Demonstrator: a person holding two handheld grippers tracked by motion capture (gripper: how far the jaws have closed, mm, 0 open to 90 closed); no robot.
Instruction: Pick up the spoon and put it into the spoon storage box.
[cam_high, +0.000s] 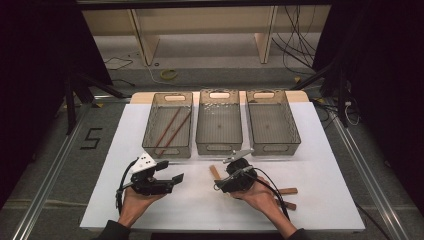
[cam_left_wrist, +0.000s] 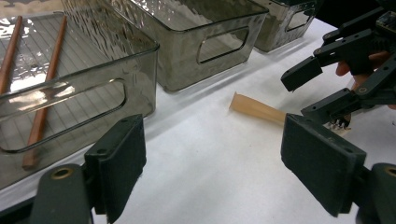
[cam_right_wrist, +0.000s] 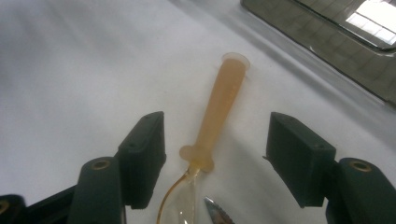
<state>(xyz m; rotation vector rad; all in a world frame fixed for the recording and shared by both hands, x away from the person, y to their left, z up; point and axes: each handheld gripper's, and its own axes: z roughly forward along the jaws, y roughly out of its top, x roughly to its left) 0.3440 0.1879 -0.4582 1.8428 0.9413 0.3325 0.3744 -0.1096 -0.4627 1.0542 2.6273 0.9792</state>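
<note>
Lying between the spread right tongs (cam_right_wrist: 215, 158), untouched: the tan-handled spoon (cam_right_wrist: 219, 107).

Black "5" (cam_high: 91, 138) taped on grey floor (cam_high: 60, 150), left of table (cam_high: 115, 200)

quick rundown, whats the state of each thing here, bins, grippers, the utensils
left gripper: open, holds nothing
right gripper: open, jaws either side of the spoon, not touching it
spoon: flat on the table, tan handle pointing away
left bin: holds two chopsticks
middle bin: looks empty
right bin: looks empty
wooden pieces: flat on the table by the right hand
</note>
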